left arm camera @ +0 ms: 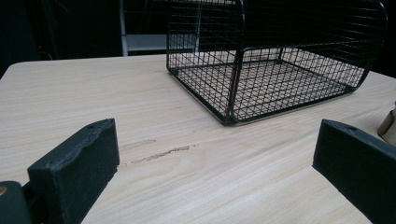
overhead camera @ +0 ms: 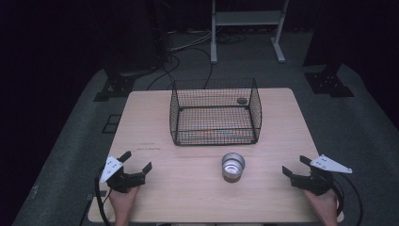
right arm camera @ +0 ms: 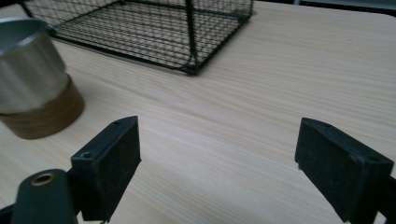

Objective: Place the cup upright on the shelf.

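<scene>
A black wire basket (overhead camera: 215, 113) stands at the middle back of the wooden table (overhead camera: 155, 122); it looks empty apart from a small dark thing (overhead camera: 242, 100) at its back right. A metal cup (overhead camera: 233, 166) with a brown base stands upright in front of the basket. My left gripper (overhead camera: 136, 162) rests at the front left, open, nothing between its jaws. My right gripper (overhead camera: 296, 166) rests at the front right, open, with bare table between its jaws. In the right gripper view the cup (right arm camera: 32, 77) sits at the far left, the basket (right arm camera: 154, 28) beyond it.
The table edges lie close behind both hands. Beyond the table, on the dark floor, stand a white frame (overhead camera: 247, 28), black stands (overhead camera: 329, 82) and cables (overhead camera: 188, 52). In the left gripper view the basket (left arm camera: 275, 70) stands ahead to the right.
</scene>
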